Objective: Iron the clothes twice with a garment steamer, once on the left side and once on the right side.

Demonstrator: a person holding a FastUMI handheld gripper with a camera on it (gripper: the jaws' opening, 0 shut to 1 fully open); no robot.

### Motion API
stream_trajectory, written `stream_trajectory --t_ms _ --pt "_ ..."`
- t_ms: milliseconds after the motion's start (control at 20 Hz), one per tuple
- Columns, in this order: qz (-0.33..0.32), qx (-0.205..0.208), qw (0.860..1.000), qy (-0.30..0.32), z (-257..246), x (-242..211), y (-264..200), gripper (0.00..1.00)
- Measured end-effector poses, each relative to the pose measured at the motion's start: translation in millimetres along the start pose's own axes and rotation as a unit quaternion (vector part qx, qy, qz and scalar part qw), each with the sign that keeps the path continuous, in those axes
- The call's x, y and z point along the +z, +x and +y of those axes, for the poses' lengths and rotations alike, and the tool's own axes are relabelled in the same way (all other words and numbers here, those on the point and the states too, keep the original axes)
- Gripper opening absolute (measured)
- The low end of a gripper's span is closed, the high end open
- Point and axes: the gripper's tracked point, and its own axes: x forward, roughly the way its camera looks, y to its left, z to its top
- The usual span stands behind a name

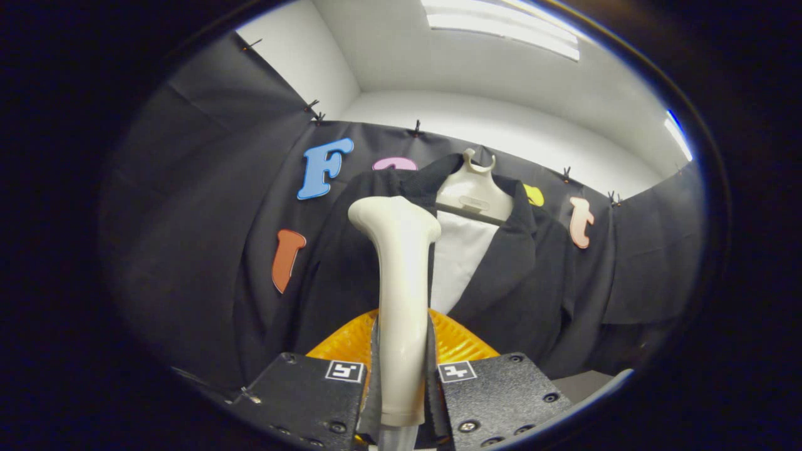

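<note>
Your gripper is closed on the steamer: both fingers press its pale handle from either side, near the lower end, with only the handle's width between them. The steamer stands upright between the fingers, its wider head at the top, turned toward the clothes. A clear hose leaves its bottom end.

The jacket hangs beyond the fingers on a pale hanger, against the booth's black cloth wall. It's dark, open at the front, with a white panel showing between the lapels. An orange ribbed thing sits low just ahead of the fingers; can't tell what it is.

Step looks like the approach, grip done, stroke not started. The head sits in front of the jacket half near the blue letter side; can't tell if it's touching the fabric.

Next move, likely: bring the head flat onto that half, then run it along the cloth, keeping the grip firm. Then repeat on the other half.
</note>
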Motion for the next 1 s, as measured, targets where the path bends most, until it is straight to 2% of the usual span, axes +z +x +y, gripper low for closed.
stream_trajectory --t_ms 550,1000 --pt "0.05 0.009 0.999 0.002 3 -56 -29 0.3" --pt "0.077 0.016 0.997 0.004 0 -79 -42 0.3"
